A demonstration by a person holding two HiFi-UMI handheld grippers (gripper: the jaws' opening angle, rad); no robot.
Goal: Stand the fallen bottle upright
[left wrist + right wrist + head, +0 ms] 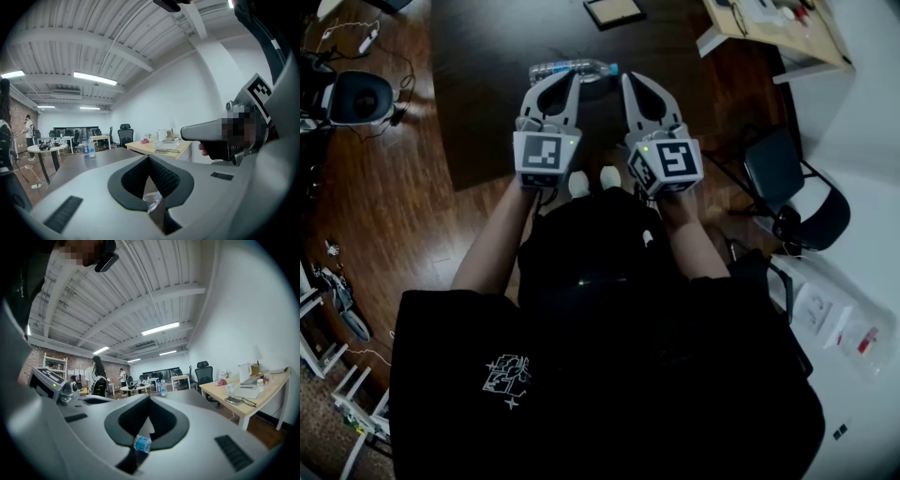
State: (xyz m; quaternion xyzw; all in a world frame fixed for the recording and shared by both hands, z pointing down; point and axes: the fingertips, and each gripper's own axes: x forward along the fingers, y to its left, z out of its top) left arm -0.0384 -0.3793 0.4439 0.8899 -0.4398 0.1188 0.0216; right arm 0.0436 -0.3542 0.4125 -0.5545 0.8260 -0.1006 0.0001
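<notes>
**Head view with both gripper views.**

**Hidden or unclear.** The person's black shirt (609, 375) fills the lower half of the head view and covers the near edge of the dark table (487, 112). The frame cuts off the table's far edge, and with it part of a flat square pad (614, 11) lying there. A pale desk (769, 23) beyond the table's far right corner is also cropped. A black chair (783, 178) stands off the table's right side.

**Task object.** The bottle (567, 68) lies on its side on the table top. Its blue cap (610, 68) points toward the table's right side.

**Grippers.**
- The left gripper (571, 75) has its jaws closed tip to tip with nothing between them. It sits over the table at the bottle's body and overlaps the bottle's near side. In its own view, a patch of clear bottle wall shows through the opening behind the tips.
- The right gripper (628, 78) is likewise closed and empty. It is over the table just beside the cap, which shows through the same opening in its own view.
- Whether either gripper touches the bottle cannot be told.

**Containers.** The fallen bottle is clear, and whether it holds water cannot be made out. Two upright bottles (91, 147) stand far along the table, too small for their contents to be read.
</notes>
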